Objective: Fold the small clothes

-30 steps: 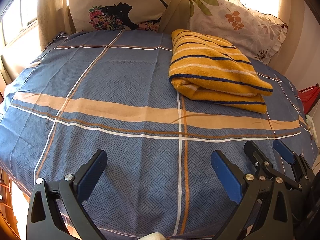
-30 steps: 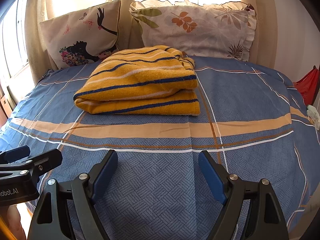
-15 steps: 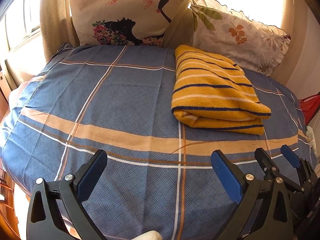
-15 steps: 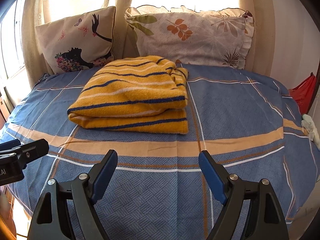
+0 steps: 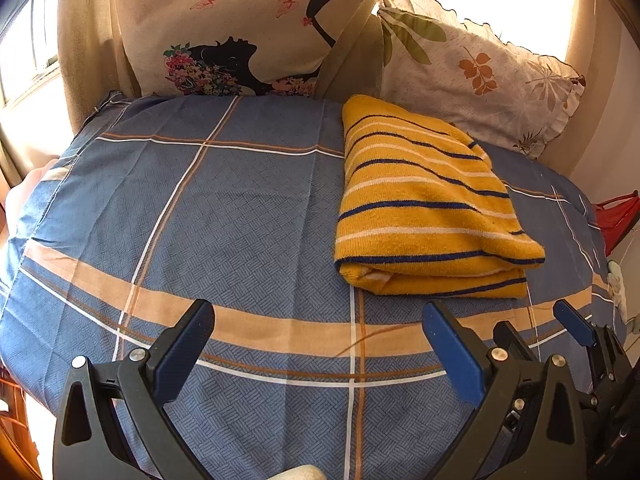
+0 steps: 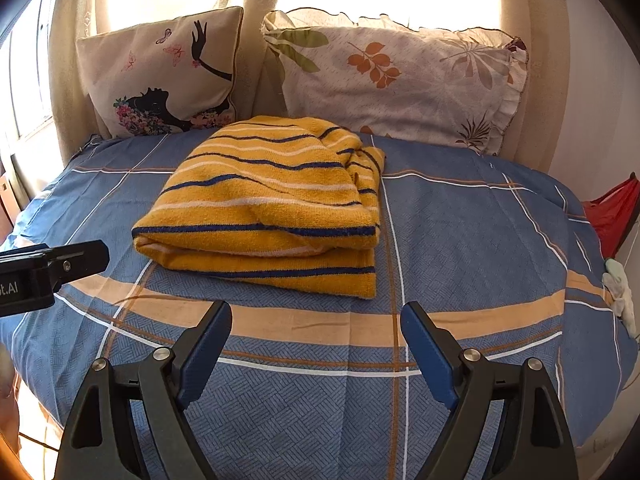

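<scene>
A yellow garment (image 5: 424, 204) with blue and white stripes lies folded in a thick rectangle on the blue plaid bedsheet (image 5: 224, 216), towards the pillows. It also shows in the right wrist view (image 6: 276, 208). My left gripper (image 5: 316, 340) is open and empty, above the sheet, short of the garment and to its left. My right gripper (image 6: 316, 340) is open and empty, in front of the garment's near edge. The right gripper also shows at the right edge of the left wrist view (image 5: 576, 340).
Two pillows lean at the head of the bed: one with a woman's silhouette (image 6: 164, 80) and one with a leaf print (image 6: 396, 80). A red object (image 6: 612, 216) sits off the bed's right edge. Bright curtained windows stand behind.
Both grippers have drawn back and tilted up, away from the garment, which now sits farther off in both views. The garment has not moved on the bed.
</scene>
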`<state>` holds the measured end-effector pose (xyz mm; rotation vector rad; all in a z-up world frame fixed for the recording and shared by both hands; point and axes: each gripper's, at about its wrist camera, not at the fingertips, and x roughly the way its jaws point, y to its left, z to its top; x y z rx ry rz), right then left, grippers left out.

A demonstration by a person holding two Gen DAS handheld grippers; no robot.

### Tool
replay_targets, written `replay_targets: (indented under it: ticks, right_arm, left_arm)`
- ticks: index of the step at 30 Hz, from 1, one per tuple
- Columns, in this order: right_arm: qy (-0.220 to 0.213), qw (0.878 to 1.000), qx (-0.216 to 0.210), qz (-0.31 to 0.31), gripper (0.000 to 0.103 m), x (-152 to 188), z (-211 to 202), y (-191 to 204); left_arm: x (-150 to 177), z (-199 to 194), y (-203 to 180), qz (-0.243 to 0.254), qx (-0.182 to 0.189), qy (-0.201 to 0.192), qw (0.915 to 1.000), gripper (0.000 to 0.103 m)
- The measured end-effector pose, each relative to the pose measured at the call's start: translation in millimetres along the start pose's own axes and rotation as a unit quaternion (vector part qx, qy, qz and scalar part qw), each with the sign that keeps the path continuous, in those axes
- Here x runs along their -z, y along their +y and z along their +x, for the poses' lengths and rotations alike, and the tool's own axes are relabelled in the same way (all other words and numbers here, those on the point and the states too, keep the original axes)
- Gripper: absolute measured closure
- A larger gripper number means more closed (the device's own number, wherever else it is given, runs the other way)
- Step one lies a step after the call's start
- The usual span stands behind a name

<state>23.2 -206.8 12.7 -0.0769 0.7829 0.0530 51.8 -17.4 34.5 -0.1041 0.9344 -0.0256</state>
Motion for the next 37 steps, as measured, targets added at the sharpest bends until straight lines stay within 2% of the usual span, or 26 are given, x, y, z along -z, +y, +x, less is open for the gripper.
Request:
replay_targets:
  ticks: [11, 24, 37]
  right_arm:
    - [0.016, 1.000, 0.002, -0.023, 0.013, -30.1, 32.5, 24.4]
    - [0.030, 0.999, -0.002, -0.032, 0.013, -32.9, 43.1, 39.9]
    - [0.024, 0.999, -0.010, -0.022, 0.013, -27.9, 31.9, 38.3]
  left_arm:
    - [-18.8, 21.8, 9.9, -0.002, 0.019, 0.012, 0.9998, 0.000]
    - [-19.2, 29.6, 19.7, -0.017, 0.029, 0.026, 0.9991, 0.000]
    - [-12.9, 10.1, 10.9, -0.008, 0.029, 0.013, 0.9995, 0.000]
